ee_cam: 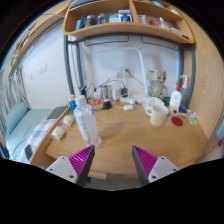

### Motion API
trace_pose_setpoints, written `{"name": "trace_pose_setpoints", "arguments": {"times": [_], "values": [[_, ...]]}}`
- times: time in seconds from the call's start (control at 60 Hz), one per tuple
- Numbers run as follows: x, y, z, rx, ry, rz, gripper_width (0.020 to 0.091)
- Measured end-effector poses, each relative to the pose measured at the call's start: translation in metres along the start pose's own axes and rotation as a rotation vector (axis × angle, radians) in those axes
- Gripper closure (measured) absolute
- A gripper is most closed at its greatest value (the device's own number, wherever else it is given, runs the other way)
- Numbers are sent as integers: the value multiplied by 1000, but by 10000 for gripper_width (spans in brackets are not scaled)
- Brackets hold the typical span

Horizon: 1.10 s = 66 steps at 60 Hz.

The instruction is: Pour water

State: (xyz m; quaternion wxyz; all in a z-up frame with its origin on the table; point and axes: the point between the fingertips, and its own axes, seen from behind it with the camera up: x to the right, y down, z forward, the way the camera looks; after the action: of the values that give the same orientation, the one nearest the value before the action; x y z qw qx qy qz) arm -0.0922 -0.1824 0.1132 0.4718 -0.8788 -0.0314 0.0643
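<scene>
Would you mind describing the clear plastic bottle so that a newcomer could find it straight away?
Start at the wooden desk under the shelves. The clear plastic bottle stands upright toward its left side, beyond the left finger of the open gripper. It is tall and see-through, unlike the squat cream mug further right.

**What cannot be made out**

The items on the shelf [125, 30] above the desk [120, 135] are too small to identify. The clutter against the wall behind the bottle [86, 120] blurs together. The bed [22, 122] is cut off at the side. The claw's [114, 160] fingers show only their tips.
</scene>
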Motion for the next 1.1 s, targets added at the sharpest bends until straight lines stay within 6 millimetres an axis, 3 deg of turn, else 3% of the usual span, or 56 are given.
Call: {"name": "trace_pose_setpoints", "arguments": {"times": [0.1,0.2,0.483,0.6,0.65,0.733,0.883,1.033,1.1], "values": [[-44,20,17,-13,-51,-12,339],[-68,16,37,-2,-70,-38,338],[-86,-46,99,141,-42,-4,345],[-85,-64,117,200,-18,-10,346],[-85,-69,123,229,-8,-20,375],[-89,-74,130,272,4,-58,541],[-95,-76,133,293,18,-95,610],[-97,-76,135,296,17,-98,739],[-97,-78,136,310,9,-96,741]]}}
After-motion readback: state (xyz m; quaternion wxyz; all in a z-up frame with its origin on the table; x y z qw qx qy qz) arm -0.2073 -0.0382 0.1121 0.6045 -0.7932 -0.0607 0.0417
